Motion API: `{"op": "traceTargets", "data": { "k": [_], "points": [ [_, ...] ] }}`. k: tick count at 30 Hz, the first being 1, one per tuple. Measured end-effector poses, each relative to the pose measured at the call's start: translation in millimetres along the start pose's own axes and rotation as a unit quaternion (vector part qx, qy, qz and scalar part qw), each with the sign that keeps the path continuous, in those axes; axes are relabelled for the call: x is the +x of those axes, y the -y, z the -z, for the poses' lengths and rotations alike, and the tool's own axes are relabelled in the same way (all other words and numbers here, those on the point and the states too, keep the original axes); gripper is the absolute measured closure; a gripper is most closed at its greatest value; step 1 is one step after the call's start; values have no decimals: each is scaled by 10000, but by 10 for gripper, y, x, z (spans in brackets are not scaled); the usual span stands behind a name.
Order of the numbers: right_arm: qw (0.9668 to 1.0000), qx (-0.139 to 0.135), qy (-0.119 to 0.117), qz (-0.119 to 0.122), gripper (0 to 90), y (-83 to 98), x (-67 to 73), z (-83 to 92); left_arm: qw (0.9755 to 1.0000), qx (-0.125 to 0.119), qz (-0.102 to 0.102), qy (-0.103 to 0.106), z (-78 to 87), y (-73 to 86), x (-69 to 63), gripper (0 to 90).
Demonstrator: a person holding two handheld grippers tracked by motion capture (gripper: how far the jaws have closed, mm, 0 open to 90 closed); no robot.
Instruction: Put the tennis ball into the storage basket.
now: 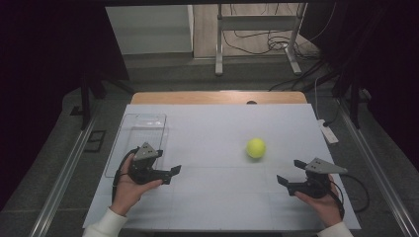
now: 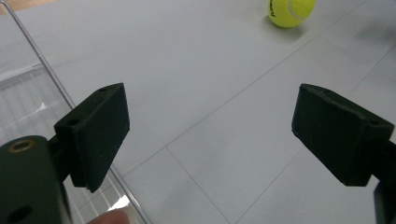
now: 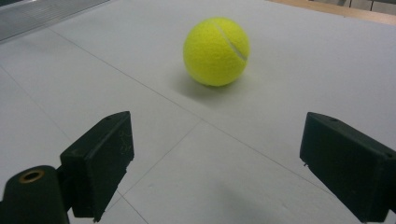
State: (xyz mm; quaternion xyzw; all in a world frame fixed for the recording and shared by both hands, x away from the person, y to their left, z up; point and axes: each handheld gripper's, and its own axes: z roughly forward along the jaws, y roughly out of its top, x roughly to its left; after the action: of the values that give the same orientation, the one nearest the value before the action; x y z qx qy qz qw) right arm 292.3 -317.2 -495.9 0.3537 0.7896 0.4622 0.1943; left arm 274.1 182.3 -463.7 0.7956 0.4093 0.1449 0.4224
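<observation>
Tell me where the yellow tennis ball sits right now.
In the high view the yellow felt tennis ball lies on the white table sheet, right of centre, nearer the right gripper than the clear plastic tray at left.

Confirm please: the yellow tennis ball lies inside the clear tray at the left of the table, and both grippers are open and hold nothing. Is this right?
One point is wrong. The tennis ball lies on the bare white table, right of centre, apart from the clear tray, as the high view shows. The left gripper and the right gripper are indeed open and hold nothing.
</observation>
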Motion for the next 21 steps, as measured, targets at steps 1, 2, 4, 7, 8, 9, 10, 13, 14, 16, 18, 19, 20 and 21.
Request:
{"op": "traceTargets", "data": {
  "k": [1,2,4,7,8,9,10,13,14,16,18,19,20,21],
  "points": [
    [10000,2,0,1,103,0,0,-1,10000,7,5,19,-9,-8,-5,128],
    [10000,3,-2,3,103,0,0,-1,10000,18,-16,24,-17,-18,-9,128],
    [10000,2,-3,5,103,0,1,1,10000,24,-17,36,-25,-26,-14,128],
    [10000,1,-4,9,103,0,0,1,10000,44,-53,64,-51,-52,-27,128],
    [10000,3,-4,10,103,1,0,1,9999,51,-62,72,-61,-62,-33,128],
    [10000,5,-5,9,103,1,0,0,9999,59,-66,85,-71,-71,-38,128],
    [10000,2,-4,9,103,1,1,0,9999,63,-72,91,-77,-78,-41,128],
    [10000,3,-5,11,103,1,1,2,9999,76,-86,107,-94,-91,-46,128],
    [10000,4,-5,11,103,1,1,2,9999,78,-93,111,-99,-96,-46,128],
    [10000,7,-2,10,103,2,1,-1,9998,88,-101,122,-111,-112,-50,128],
    [10000,10,-1,9,103,3,0,-2,9998,89,-119,123,-120,-127,-51,128],
    [10000,10,1,6,103,3,-1,-2,9998,89,-125,126,-127,-136,-55,128],
    [10000,9,0,4,103,3,-1,-2,9998,91,-126,141,-134,-144,-58,128],
    [10000,11,-1,5,103,3,-2,-1,9998,89,-132,142,-141,-152,-63,128]
  ]
}}
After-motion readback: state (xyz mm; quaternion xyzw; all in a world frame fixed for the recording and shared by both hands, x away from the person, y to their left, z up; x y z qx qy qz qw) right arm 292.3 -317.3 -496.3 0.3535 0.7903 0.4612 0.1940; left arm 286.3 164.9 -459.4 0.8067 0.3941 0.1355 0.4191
